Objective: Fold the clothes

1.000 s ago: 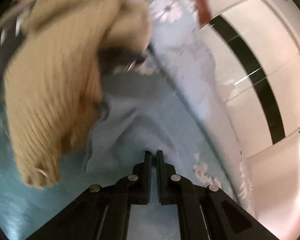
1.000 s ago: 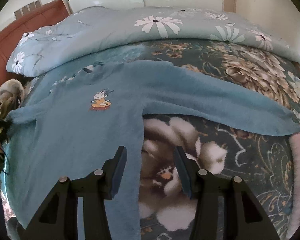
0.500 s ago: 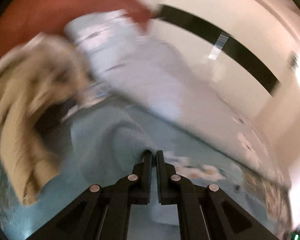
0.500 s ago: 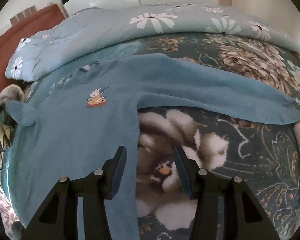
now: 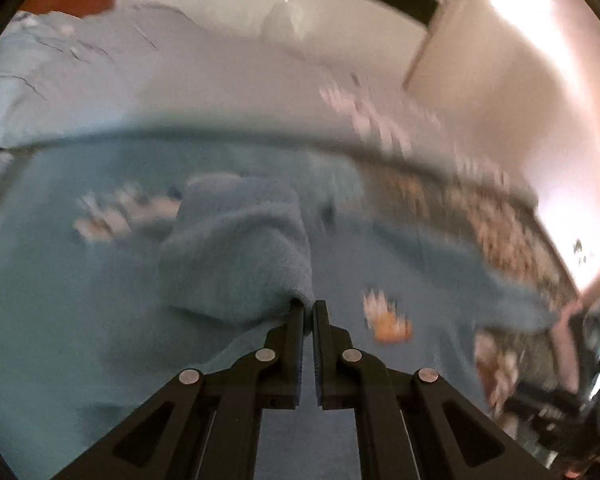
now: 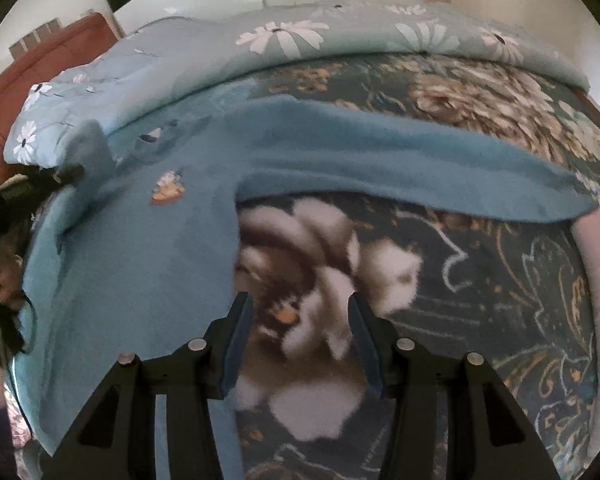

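Observation:
A blue fleece sweater (image 6: 140, 248) with a small orange cartoon patch (image 6: 167, 192) lies spread on the bed. Its right sleeve (image 6: 420, 168) stretches flat toward the right. My left gripper (image 5: 308, 308) is shut on the left sleeve (image 5: 240, 256) and holds it lifted over the sweater's body; it shows at the left of the right wrist view (image 6: 66, 172). My right gripper (image 6: 300, 312) is open and empty, hovering above the floral blanket (image 6: 480, 280) beside the sweater's side edge.
A light blue duvet with white daisies (image 6: 300, 36) is bunched along the far side of the bed. A red-brown headboard (image 6: 52, 60) stands at the left. A pink cloth (image 6: 598, 280) lies at the right edge. A white wall is behind.
My left gripper has swung from the beige knit pile toward the sweater's middle, carrying the left sleeve up and inward. My right gripper has barely moved.

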`<act>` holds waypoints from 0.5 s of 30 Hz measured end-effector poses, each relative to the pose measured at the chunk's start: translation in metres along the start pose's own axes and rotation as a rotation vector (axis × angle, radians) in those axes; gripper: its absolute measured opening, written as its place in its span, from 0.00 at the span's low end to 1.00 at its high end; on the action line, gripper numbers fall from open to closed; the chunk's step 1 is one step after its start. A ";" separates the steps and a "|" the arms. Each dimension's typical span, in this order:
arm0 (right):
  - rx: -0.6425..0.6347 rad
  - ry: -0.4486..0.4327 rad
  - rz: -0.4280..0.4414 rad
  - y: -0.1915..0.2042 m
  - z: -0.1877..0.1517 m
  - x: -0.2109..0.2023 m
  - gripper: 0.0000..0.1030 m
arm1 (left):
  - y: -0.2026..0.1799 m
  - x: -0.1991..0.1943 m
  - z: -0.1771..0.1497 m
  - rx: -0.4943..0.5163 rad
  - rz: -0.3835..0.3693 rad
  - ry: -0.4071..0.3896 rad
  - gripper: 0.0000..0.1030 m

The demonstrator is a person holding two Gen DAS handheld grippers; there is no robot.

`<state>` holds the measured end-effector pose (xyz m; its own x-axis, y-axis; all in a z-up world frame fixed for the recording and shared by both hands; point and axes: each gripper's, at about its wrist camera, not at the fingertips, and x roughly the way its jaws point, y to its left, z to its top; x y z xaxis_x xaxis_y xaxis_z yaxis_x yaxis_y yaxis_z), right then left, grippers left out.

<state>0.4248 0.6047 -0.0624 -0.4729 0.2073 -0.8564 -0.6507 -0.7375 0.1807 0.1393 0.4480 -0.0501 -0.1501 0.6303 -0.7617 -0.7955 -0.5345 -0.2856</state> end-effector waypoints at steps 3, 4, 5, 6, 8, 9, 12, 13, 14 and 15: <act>0.004 0.015 0.002 -0.002 -0.004 0.004 0.49 | -0.011 0.016 -0.015 0.034 0.007 0.049 0.07; 0.003 0.016 0.006 -0.002 -0.004 0.005 0.49 | -0.011 0.018 -0.018 0.041 -0.003 0.061 0.08; 0.000 0.016 0.011 0.000 -0.003 0.005 0.49 | -0.011 0.017 -0.019 0.043 -0.018 0.073 0.11; -0.005 0.006 0.022 0.003 -0.001 0.004 0.49 | -0.010 0.013 -0.020 0.036 -0.046 0.083 0.15; -0.015 -0.026 0.053 0.009 0.005 0.000 0.49 | -0.002 -0.002 -0.023 0.010 -0.109 0.078 0.26; -0.020 -0.052 0.083 0.014 0.012 -0.003 0.49 | 0.005 -0.014 -0.025 -0.004 -0.131 0.055 0.32; -0.010 -0.077 0.220 0.033 0.033 0.002 0.49 | 0.027 -0.042 -0.031 -0.022 -0.038 -0.030 0.37; -0.002 -0.073 0.271 0.040 0.038 0.006 0.49 | 0.035 -0.049 -0.035 -0.029 0.028 -0.056 0.37; 0.009 -0.060 0.329 0.049 0.045 0.012 0.50 | 0.044 -0.054 -0.039 -0.038 0.087 -0.072 0.37; 0.013 -0.045 0.377 0.062 0.052 0.022 0.51 | 0.053 -0.055 -0.043 -0.049 0.137 -0.068 0.37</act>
<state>0.3436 0.5969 -0.0446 -0.7058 -0.0491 -0.7068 -0.4332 -0.7594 0.4854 0.1303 0.3606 -0.0483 -0.2958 0.5857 -0.7546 -0.7355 -0.6438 -0.2113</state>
